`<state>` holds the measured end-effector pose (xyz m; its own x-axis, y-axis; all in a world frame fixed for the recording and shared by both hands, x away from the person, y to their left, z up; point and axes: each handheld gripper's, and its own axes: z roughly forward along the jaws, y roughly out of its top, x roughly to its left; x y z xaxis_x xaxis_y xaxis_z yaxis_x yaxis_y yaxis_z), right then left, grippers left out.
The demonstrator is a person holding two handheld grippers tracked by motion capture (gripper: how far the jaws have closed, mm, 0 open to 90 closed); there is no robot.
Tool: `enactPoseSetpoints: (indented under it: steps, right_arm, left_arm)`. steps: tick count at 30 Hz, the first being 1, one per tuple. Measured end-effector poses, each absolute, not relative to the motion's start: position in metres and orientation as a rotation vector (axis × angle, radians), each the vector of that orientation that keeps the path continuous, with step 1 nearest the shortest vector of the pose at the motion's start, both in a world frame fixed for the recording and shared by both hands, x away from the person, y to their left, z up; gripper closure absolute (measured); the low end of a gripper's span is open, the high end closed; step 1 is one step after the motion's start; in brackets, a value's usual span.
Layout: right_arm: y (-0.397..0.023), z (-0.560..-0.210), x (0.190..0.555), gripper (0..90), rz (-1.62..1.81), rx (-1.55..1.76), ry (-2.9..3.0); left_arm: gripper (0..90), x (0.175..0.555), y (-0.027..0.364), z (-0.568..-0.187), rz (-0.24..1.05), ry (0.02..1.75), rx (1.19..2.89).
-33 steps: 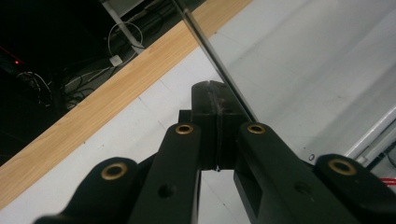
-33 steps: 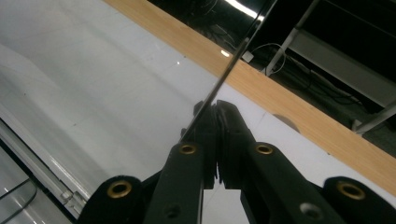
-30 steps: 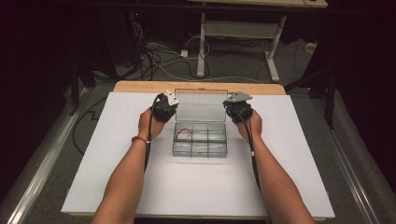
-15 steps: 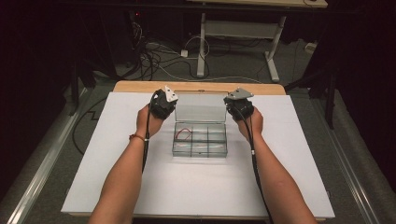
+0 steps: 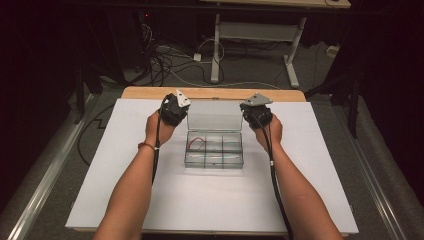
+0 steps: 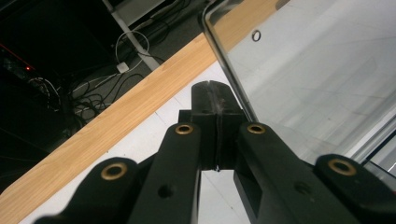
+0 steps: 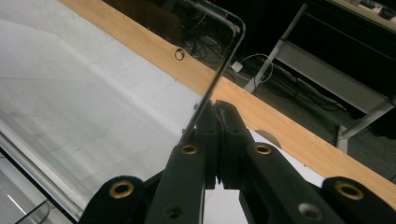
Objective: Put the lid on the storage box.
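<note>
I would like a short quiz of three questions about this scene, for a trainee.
1. True or false: the lid of the clear box stands open.
2. Are the jaws of the left claw open or shut?
3. The right claw is: A) inside a compartment, B) at the lid's edge, C) on the floor.

Key: 1 true; 2 shut; 3 B.

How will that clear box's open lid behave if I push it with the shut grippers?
The lid looks like thin clear plastic, so it will probably flex. It stands upright, so a nudge may swing it. The box looks light and nearly empty, so it might slide on the white table.
</note>
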<state>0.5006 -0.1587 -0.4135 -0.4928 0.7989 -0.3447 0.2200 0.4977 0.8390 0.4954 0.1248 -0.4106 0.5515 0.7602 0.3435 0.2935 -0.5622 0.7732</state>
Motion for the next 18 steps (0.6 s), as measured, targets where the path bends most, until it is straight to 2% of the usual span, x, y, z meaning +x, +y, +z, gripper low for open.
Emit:
enactPoseSetpoints:
  steps: [18]
  right_arm:
    - [-0.159,-0.408,0.489,89.5,0.99,0.824,1.984]
  left_arm:
    - [83.7,0.485,0.129,-0.406,0.858,0.863,2.086]
